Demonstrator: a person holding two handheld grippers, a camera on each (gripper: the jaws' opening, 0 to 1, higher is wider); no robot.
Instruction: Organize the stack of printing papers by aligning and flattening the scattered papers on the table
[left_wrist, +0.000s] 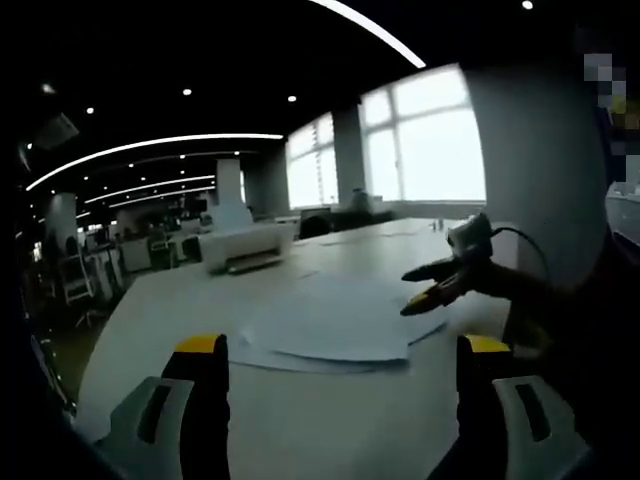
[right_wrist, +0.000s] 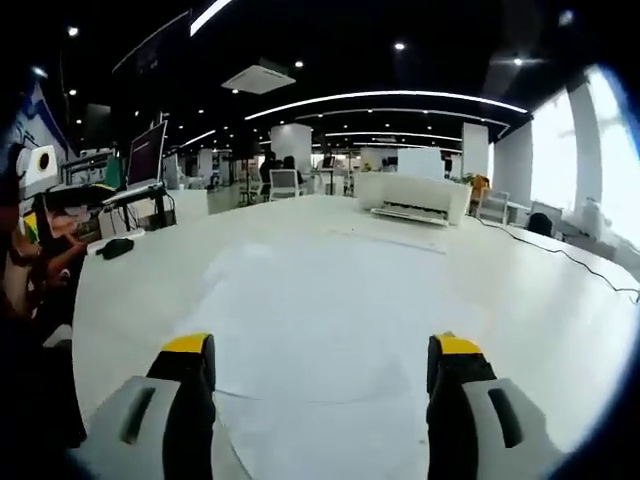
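Left tongs (left_wrist: 340, 365): yellow-tipped, held wide and empty at lower frame, aimed at the loose fan of white printing papers (left_wrist: 335, 322) lying mid-frame on the broad white desk (left_wrist: 150, 310). Right tongs (right_wrist: 320, 365): likewise wide and empty, poised low over the sheets, seemingly for squaring. White printer (right_wrist: 412, 196): upper centre, well apart.

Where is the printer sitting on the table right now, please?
The printer stands at the table's far end beyond the papers in the left gripper view; in the right gripper view it sits far right of centre.
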